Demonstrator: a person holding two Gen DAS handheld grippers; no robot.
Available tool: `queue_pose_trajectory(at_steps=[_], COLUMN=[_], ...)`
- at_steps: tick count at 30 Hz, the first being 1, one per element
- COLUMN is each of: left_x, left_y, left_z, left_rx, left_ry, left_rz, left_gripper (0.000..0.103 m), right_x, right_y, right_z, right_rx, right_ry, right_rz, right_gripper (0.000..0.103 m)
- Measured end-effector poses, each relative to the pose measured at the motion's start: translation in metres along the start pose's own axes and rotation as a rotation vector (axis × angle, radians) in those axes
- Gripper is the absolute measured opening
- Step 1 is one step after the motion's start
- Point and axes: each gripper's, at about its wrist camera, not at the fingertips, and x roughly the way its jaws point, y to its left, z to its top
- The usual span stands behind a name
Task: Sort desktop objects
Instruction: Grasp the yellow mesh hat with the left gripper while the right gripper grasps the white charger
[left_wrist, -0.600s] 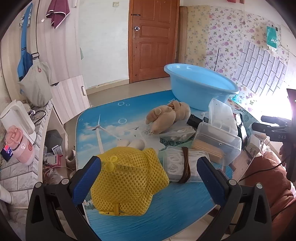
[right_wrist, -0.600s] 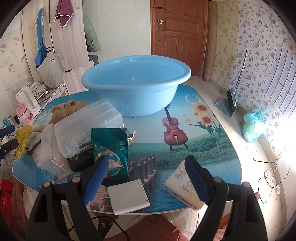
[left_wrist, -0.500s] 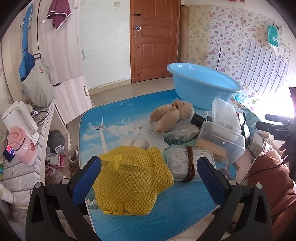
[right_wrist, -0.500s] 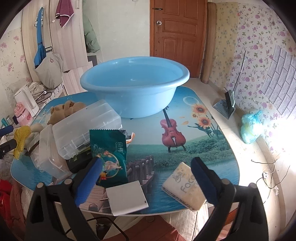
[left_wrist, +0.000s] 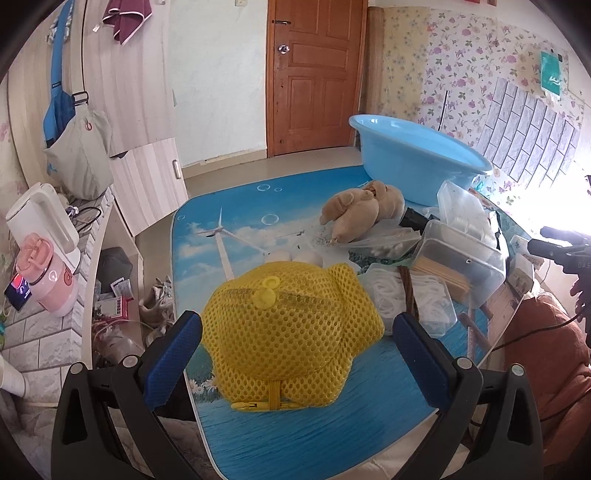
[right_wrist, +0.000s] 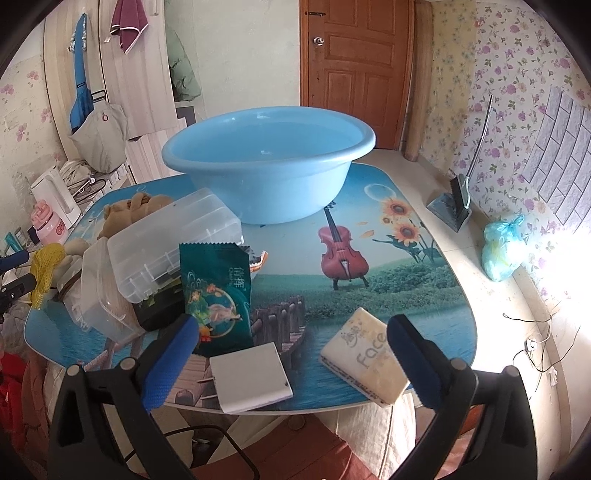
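Note:
My left gripper (left_wrist: 295, 332) is open, its blue pads either side of a yellow mesh hat (left_wrist: 288, 332) at the table's near edge, not touching it. Behind the hat lie a bag of white cord (left_wrist: 406, 299), clear plastic boxes (left_wrist: 458, 254) and a tan plush toy (left_wrist: 362, 212). A blue basin (left_wrist: 417, 158) stands at the back; it also shows in the right wrist view (right_wrist: 269, 158). My right gripper (right_wrist: 291, 339) is open above a white flat box (right_wrist: 249, 376), a tissue pack (right_wrist: 365, 363) and a green packet (right_wrist: 218, 291).
The table (right_wrist: 369, 295) has a printed top and rounded edges. A clear organiser box (right_wrist: 173, 243) is stacked on other boxes at the left. A white kettle (left_wrist: 40, 221) and a pink cup (left_wrist: 48, 280) stand on a side shelf left of the table.
Both grippers have drawn back and up slightly. The hat and the tissue pack now sit a little farther from the pads. No object has moved.

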Motion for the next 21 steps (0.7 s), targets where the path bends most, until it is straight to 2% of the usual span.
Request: queue_pose_trajectory(at_steps=[6,11,15,18,21], left_x=[0.01,0.023,0.026,0.03,0.034], left_y=[0.006,0.003,0.003,0.005,0.01], left_z=[-0.003,-0.001,0.004,0.005,0.005], left_rx=[-0.008,0.015,0.017,0.008,-0.005], left_ry=[0.011,0.025,0.018,0.021,0.03], left_rz=[-0.006,-0.017,-0.017,-0.028,-0.027], left_gripper=[0.103,0.103,0.103,0.103,0.103], right_x=[-0.003,-0.001,-0.007,-0.01,-0.004], right_y=[-0.007,-0.018,-0.019,-0.008,0.006], right_z=[-0.006,-0.012,-0.016,-0.017,-0.018], right_rx=[-0.002,0.009,0.017,-0.029,-0.089], right_ry=[0.01,0.039,0.034,0.023,0.037], right_rz=[-0.012,-0.059,-0.028,0.002,0.015], right_gripper=[0.103,0.103,0.103,0.103,0.093])
